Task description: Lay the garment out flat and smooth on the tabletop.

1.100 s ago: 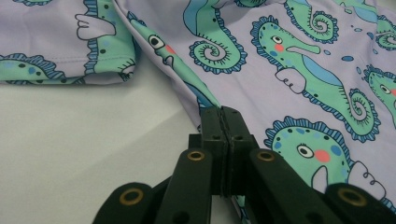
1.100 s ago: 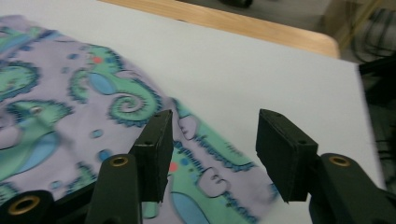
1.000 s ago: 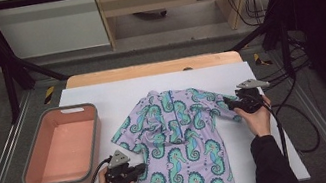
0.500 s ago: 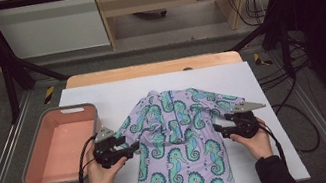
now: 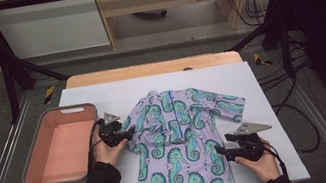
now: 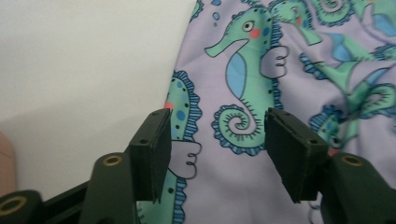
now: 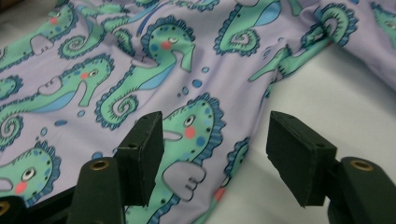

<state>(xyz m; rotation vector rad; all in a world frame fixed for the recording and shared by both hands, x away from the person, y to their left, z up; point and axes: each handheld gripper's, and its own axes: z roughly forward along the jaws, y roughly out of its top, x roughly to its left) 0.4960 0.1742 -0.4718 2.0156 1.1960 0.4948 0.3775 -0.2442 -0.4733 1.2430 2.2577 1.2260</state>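
I work both grippers at the edges of a lilac seahorse-print swimsuit (image 5: 179, 139), which lies flat on the white table sheet (image 5: 115, 92), its lower end hanging past the near edge. My left gripper (image 5: 125, 133) sits at the garment's left side, beside the pink tub (image 5: 62, 150); its jaws have just been closing a little yet stand apart over the fabric's hem, pressing nothing. My right gripper (image 5: 222, 151) meets the right side seam lower down, jaws likewise apart above the cloth, gripping nothing.
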